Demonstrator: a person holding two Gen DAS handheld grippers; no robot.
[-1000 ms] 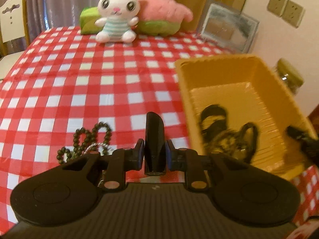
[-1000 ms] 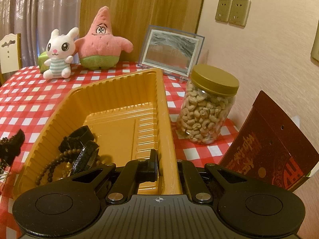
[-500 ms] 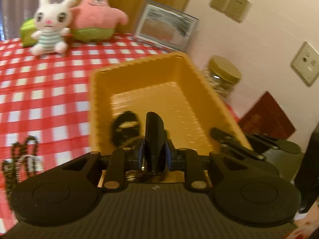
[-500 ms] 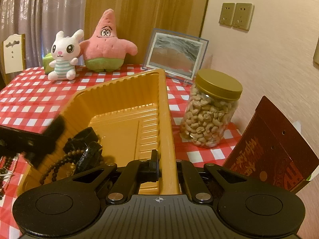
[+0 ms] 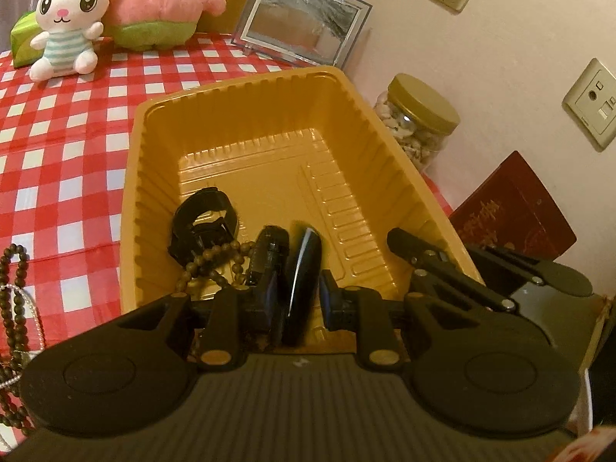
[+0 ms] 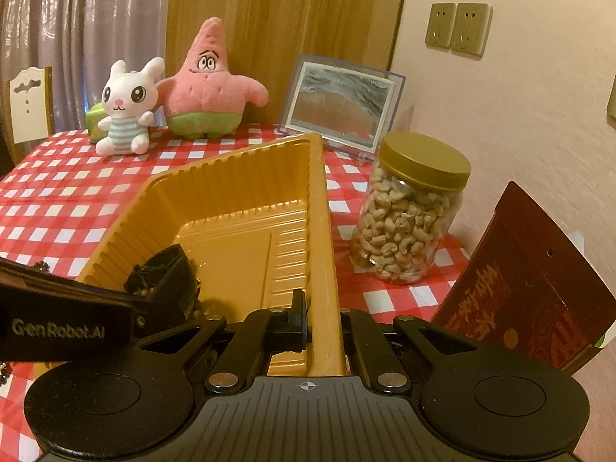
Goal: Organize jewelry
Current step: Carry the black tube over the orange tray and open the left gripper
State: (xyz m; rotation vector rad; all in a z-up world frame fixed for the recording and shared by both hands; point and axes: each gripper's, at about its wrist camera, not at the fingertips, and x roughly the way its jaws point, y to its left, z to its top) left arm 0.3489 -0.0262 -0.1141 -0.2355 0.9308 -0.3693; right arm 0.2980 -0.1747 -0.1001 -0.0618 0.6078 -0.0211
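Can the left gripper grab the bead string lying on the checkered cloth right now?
Probably not yet. The left gripper sits over the yellow tray, with a black oval piece between its fingers. The bead string lies outside the tray to its left, uncovered, so it could go there afterwards.

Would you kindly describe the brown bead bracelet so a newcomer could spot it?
Find the yellow tray on the checked cloth. At its near end, among black pieces, the bead bracelet is the only string of small round brown beads.
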